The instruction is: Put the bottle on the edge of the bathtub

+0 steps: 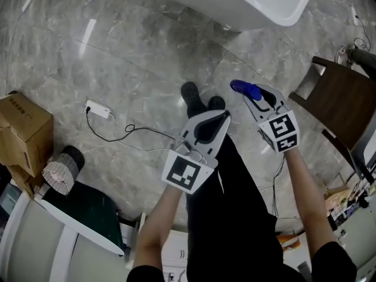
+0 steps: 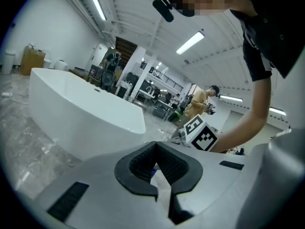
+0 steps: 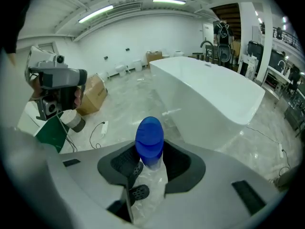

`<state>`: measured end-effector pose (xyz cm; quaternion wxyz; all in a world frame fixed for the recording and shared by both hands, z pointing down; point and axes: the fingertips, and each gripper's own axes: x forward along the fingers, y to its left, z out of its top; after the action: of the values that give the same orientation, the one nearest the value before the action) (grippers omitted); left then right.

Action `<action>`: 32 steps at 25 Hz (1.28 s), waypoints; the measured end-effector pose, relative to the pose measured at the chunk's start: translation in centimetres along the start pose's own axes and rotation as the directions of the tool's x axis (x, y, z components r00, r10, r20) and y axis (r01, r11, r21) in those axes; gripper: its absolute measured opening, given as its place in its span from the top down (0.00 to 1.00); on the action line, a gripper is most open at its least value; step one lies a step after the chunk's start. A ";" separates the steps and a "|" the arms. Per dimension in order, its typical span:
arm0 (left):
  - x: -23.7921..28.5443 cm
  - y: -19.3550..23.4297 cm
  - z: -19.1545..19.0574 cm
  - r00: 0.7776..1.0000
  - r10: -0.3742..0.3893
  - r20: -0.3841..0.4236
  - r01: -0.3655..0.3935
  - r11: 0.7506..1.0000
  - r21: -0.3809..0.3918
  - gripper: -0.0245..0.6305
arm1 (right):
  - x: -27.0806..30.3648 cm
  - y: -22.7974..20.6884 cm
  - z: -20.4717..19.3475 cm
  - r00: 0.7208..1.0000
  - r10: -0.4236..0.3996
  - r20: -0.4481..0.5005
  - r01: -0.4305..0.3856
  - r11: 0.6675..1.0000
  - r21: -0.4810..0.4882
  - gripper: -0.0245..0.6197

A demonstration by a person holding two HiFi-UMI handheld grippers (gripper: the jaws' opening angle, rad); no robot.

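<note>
My right gripper [image 1: 251, 97] is shut on a clear plastic bottle with a blue cap [image 1: 243, 88]. In the right gripper view the blue cap [image 3: 149, 137] sticks out past the jaws and the clear body [image 3: 151, 187] lies between the black pads. The white bathtub [image 1: 252, 4] stands on the floor ahead, past both grippers; its rim [image 3: 209, 75] is well beyond the bottle. My left gripper [image 1: 222, 116] is held beside the right one, its jaws shut with nothing between them [image 2: 155, 148]. The tub's side [image 2: 81, 113] fills the left gripper view.
A power strip [image 1: 98, 108] with a black cable lies on the marble floor at left. A cardboard box [image 1: 23, 128], a roll [image 1: 61, 169] and a green-topped table [image 1: 88, 210] stand at lower left. A dark brown piece of furniture [image 1: 341, 110] is at right.
</note>
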<state>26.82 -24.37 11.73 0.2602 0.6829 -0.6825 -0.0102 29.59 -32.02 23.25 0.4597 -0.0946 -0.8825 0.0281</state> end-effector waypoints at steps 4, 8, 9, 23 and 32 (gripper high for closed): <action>1.8 3.6 -3.1 1.000 -0.003 0.009 0.003 1.000 -0.022 0.95 | 7.0 -1.4 -2.5 0.998 -0.002 -0.062 -0.001 0.999 -0.052 0.73; 3.3 6.9 -6.0 1.000 -0.018 0.000 0.017 0.995 -0.099 0.95 | 13.3 -2.6 -5.1 0.989 0.021 -0.144 -0.036 0.994 -0.106 0.73; 3.8 7.9 -6.9 1.000 -0.015 -0.007 0.014 0.994 -0.106 0.95 | 15.0 -3.1 -5.6 0.987 0.022 -0.161 -0.042 0.992 -0.123 0.73; 7.3 16.9 -16.9 0.998 0.054 -0.019 -0.056 0.984 -0.168 0.95 | 32.6 -8.6 -12.5 0.949 -0.028 -0.315 -0.024 0.987 -0.159 0.73; 8.9 22.4 -22.1 0.991 0.136 -0.005 -0.133 0.965 -0.225 0.95 | 41.1 -10.8 -15.5 0.926 -0.086 -0.366 0.007 0.977 -0.212 0.73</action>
<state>14.88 -23.69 42.15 0.3324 0.6012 -0.7230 -0.0731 17.80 -35.27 66.78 0.6074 -0.1245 -0.7790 -0.0935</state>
